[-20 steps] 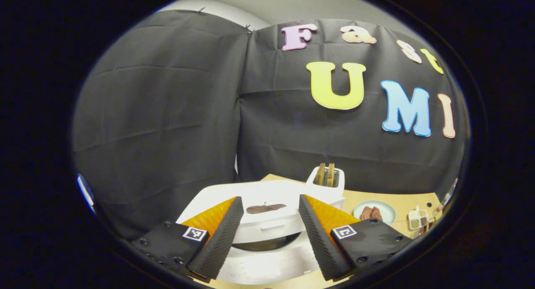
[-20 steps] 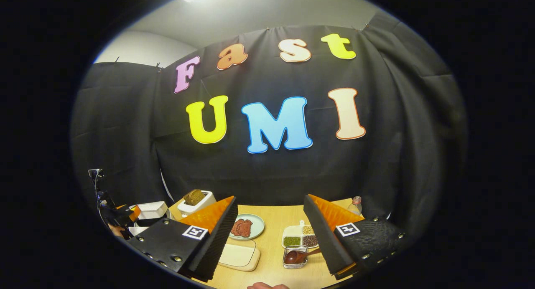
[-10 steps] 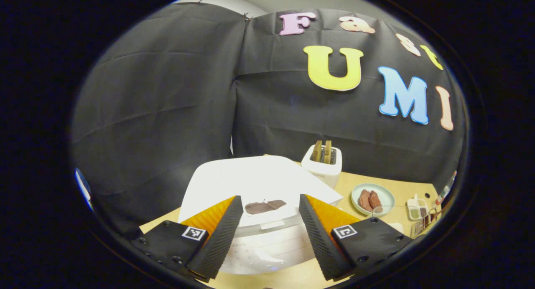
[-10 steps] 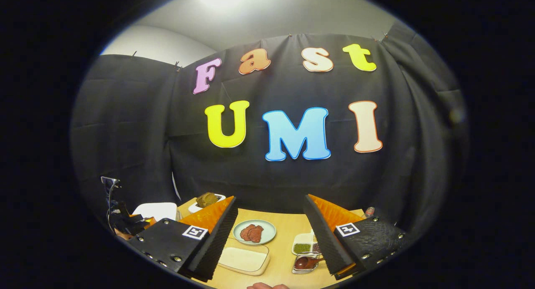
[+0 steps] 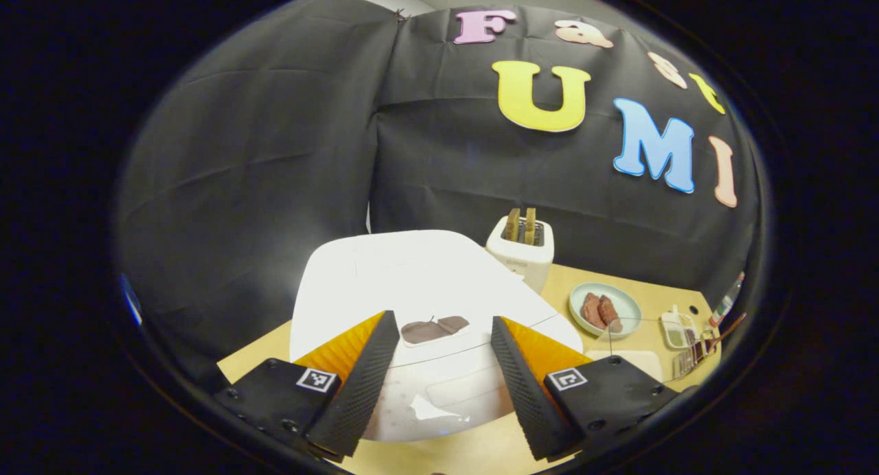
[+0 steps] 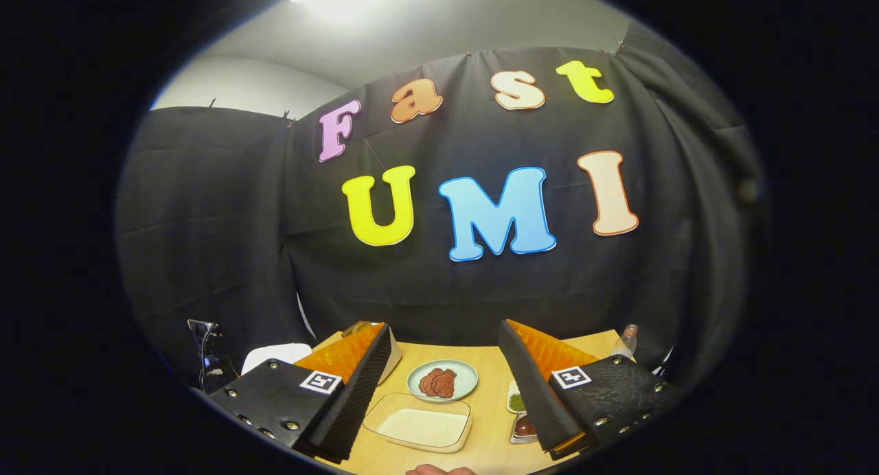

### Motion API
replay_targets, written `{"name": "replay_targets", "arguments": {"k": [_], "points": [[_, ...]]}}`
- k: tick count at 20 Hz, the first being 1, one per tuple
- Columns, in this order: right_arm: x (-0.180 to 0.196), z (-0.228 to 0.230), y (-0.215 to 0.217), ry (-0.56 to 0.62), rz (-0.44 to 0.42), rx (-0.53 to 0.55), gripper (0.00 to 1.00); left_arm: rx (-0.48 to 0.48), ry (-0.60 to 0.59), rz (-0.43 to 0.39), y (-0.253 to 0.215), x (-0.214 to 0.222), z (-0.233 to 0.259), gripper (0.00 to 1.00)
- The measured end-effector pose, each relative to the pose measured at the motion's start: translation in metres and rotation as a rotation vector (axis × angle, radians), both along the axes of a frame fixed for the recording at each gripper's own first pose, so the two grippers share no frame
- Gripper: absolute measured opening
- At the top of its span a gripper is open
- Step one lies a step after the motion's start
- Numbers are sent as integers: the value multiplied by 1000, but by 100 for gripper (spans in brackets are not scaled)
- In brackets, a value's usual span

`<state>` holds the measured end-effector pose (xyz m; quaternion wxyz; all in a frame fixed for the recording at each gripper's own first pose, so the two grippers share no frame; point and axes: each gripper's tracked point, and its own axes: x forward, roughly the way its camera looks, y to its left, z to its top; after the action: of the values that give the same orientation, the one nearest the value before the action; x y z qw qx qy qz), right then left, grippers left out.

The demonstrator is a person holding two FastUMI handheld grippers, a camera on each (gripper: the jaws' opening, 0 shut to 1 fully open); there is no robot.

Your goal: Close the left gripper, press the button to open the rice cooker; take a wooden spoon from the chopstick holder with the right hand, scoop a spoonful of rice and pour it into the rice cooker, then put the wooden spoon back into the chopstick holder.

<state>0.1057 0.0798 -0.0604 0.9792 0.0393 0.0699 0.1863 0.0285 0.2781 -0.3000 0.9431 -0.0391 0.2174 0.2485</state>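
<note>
The rice cooker [image 5: 426, 303] sits right in front of my left hand-held gripper [image 5: 439, 372], white, at the left end of the bench [image 5: 659, 303], and from here its lid looks down. The dark patch on its front top, which I take for the button [image 5: 434, 329], lies just beyond the gap between my fingers. Those fingers stand wide apart and hold nothing, so I judge I am on the very first step: the left side has not been closed for the press.

Behind the cooker stands a toaster [image 5: 520, 252] with two slices up, and to its right a plate of meat [image 5: 604, 310].

My right hand-held gripper [image 6: 445, 392] hangs over the middle of the bench, also spread wide and empty. Below it lies a shallow tray of rice [image 6: 419, 427], and just past that the same plate of meat [image 6: 441, 380]. At the inner edge of my right finger I can see part of a small clear holder with the wooden spoon [image 6: 524, 427] in it, its bowl showing dark; a divided dish of beans [image 6: 515, 401] sits just behind.

Next I need to bring the left fingers together, line the closed tip over the button and push down firmly and straight, so it does not slide off the smooth lid. The right side can wait near the spoon.
</note>
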Motion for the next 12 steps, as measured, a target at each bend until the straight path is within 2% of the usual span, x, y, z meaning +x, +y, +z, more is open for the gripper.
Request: {"name": "replay_targets", "arguments": {"k": [2,3,4,5,8,12], "points": [[-3,0,-7,-2,-16,0,96,11,-2,-23,3,0,7,95],[-3,2,-10,-4,-27,-1,100,-14,-15,-5,6,-2,11,92],[-4,2,-14,-7,-39,-3,96,-30,-30,13,10,-4,16,91],[-6,2,-18,-7,-53,-6,96,-33,-50,17,9,-7,24,92],[-13,4,-31,-8,-93,5,96,71,-152,-28,0,-5,86,94],[-22,8,-51,-14,-168,6,95,113,-296,-131,-51,1,184,96]]}}
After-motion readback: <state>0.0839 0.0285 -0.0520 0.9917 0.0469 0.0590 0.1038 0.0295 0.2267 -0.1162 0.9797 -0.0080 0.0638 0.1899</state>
